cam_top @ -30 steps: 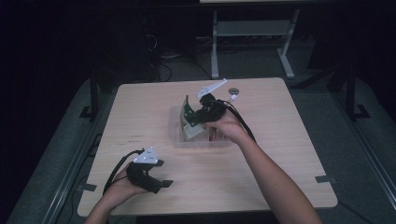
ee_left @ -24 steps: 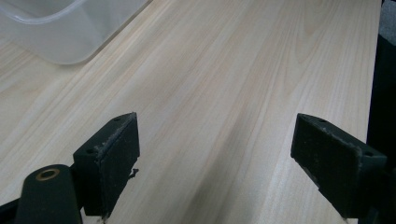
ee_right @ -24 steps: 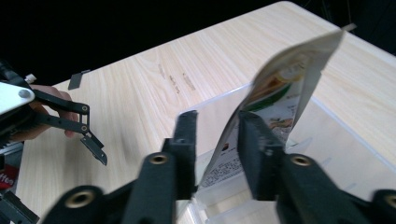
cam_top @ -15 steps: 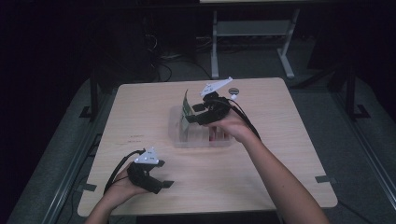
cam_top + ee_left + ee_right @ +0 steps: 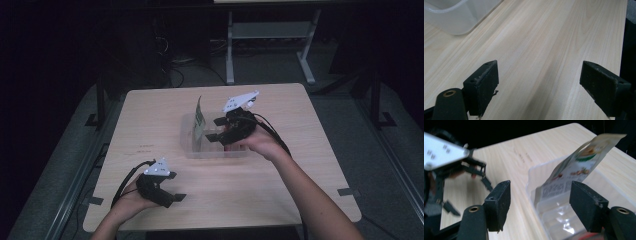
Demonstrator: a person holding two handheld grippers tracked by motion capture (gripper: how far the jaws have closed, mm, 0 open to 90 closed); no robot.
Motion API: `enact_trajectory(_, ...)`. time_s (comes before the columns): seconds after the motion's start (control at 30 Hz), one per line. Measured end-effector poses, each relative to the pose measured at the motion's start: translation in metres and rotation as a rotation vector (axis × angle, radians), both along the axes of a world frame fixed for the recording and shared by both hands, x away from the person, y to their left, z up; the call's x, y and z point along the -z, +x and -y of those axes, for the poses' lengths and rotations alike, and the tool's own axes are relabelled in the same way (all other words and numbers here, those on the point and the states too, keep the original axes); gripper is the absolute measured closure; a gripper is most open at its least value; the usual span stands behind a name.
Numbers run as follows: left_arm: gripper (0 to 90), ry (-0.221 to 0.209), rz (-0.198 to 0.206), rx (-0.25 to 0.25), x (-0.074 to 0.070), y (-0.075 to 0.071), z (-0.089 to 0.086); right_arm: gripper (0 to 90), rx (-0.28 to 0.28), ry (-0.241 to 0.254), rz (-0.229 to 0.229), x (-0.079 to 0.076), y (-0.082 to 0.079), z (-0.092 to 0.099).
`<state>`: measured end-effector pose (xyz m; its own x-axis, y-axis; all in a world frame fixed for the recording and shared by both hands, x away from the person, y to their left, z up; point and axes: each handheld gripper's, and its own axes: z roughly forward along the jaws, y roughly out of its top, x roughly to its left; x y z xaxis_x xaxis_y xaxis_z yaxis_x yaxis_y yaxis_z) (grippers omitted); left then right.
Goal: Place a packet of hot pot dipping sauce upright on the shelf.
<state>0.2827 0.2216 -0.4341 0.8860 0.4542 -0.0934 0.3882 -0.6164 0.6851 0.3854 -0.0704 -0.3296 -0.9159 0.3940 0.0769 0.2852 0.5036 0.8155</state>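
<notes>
Where pouch [image 5: 574, 170] leans in bin [image 5: 192, 150], R hand-held gripper [image 5: 214, 129] beside, apart

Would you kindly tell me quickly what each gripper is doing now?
Left gripper: open, holding nothing.
Right gripper: just opened, nothing between its fingers.

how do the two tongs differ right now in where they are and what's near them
The left tongs rest low on the bare table near its front edge; the right tongs hover over the clear tub mid-table. Nothing is near the left tongs' jaws; the right tongs' jaws, which have just been opening, stand beside a snack packet leaning upright in the tub, not touching it. Both stand open and hold nothing.
</notes>
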Motion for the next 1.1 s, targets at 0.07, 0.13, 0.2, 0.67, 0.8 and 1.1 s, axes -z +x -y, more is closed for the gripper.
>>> enact_trajectory(0.07,15.0,-0.002,-0.001,0.0,0.0,0.0,0.001,33.1,-0.019,-0.009,0.015,0.003,-0.006,0.003)
enact_trajectory(0.13,15.0,-0.004,-0.003,0.001,0.0,-0.001,0.002,32.9,-0.024,-0.012,0.01,0.008,-0.014,0.007)
enact_trajectory(0.2,15.0,-0.004,-0.004,0.005,0.0,-0.002,0.003,32.8,-0.032,-0.011,0.006,0.012,-0.02,0.01)
enact_trajectory(0.67,15.1,-0.013,-0.004,0.03,0.0,-0.005,0.01,29.7,-0.048,-0.019,-0.011,0.052,-0.053,0.028)
enact_trajectory(0.8,15.2,-0.006,-0.009,0.054,0.002,-0.006,0.011,27.6,-0.035,-0.028,-0.018,0.064,-0.061,0.032)
enact_trajectory(1.1,15.4,-0.005,-0.007,0.077,0.006,-0.01,0.016,17.8,0.012,-0.061,-0.008,0.09,-0.08,0.043)
